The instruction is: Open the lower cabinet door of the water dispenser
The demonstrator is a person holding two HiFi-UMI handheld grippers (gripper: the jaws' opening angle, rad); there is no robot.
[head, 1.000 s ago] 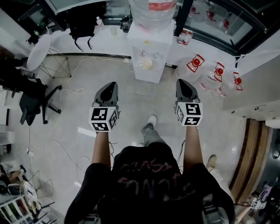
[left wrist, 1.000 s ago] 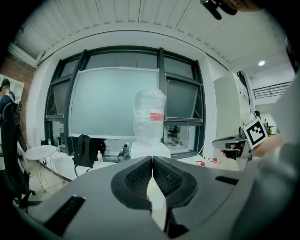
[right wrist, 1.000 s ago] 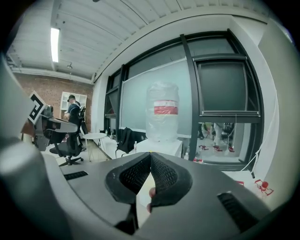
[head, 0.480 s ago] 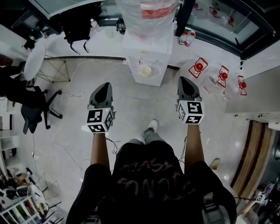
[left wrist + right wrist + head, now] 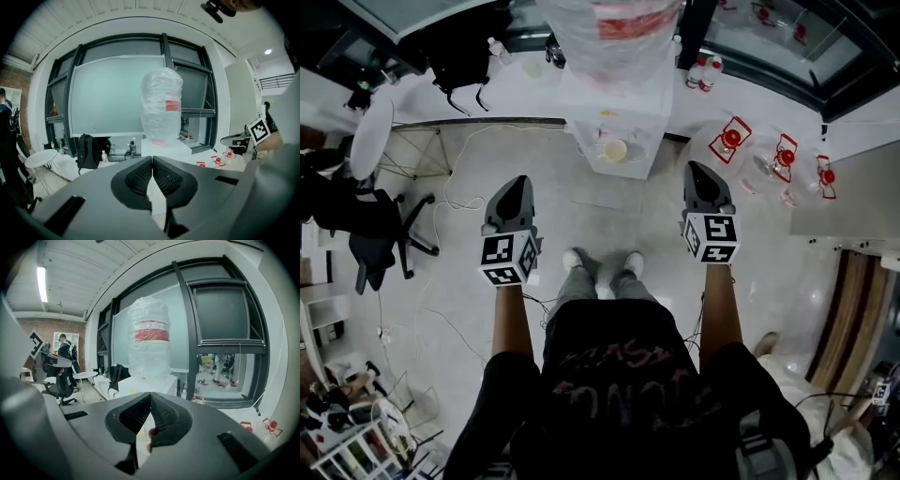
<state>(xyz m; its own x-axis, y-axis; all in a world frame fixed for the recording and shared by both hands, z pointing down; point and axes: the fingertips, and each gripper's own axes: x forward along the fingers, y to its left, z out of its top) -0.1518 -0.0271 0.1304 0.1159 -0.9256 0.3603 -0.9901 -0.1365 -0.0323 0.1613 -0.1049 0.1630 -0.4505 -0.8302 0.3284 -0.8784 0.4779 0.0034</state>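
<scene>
The white water dispenser [image 5: 630,111] stands ahead of me against the window wall, with a large clear bottle [image 5: 614,28] on top. From above its lower cabinet door is not visible. My left gripper [image 5: 517,184] and right gripper [image 5: 698,170] are held out side by side over the floor, short of the dispenser and to either side of it. Both are shut with nothing between the jaws. In the left gripper view the dispenser [image 5: 166,146] and bottle [image 5: 161,105] rise above the shut left gripper [image 5: 152,158]. The right gripper [image 5: 150,394] points at the dispenser [image 5: 157,383] too.
A black office chair [image 5: 370,234] and a round white table [image 5: 373,122] stand at the left. A black backpack [image 5: 464,52] sits on the ledge. Several red-capped empty bottles [image 5: 755,155] lie on the floor right of the dispenser. Cables [image 5: 455,202] trail over the floor.
The person has stepped toward the dispenser and both feet now stand together. Both grippers moved forward with the body and stayed shut; the bottle looms larger.
</scene>
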